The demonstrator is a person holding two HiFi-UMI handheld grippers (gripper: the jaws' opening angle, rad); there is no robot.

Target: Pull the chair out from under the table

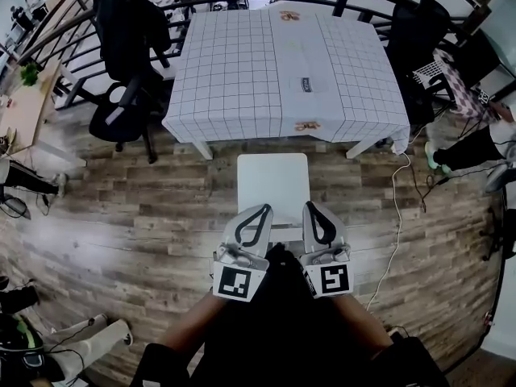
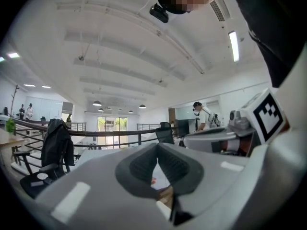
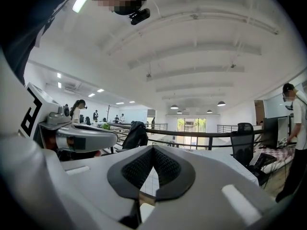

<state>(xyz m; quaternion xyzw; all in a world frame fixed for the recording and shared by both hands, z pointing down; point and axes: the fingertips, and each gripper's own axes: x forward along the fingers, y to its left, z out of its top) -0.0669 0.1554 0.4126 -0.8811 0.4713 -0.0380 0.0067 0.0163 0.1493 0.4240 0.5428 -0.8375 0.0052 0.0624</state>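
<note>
One table (image 1: pixel 242 79), one white chair (image 1: pixel 272 180), two hand-held grippers (image 1: pixel 264 209) (image 1: pixel 310 205)

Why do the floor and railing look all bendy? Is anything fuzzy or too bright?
Head view: the wide lens bows the floor planks and the railing into curves, with dark corners. Left gripper view: the ceiling strip light glares white; the left gripper, so close, looks soft. Right gripper view: same bowing, dark rim.
</note>
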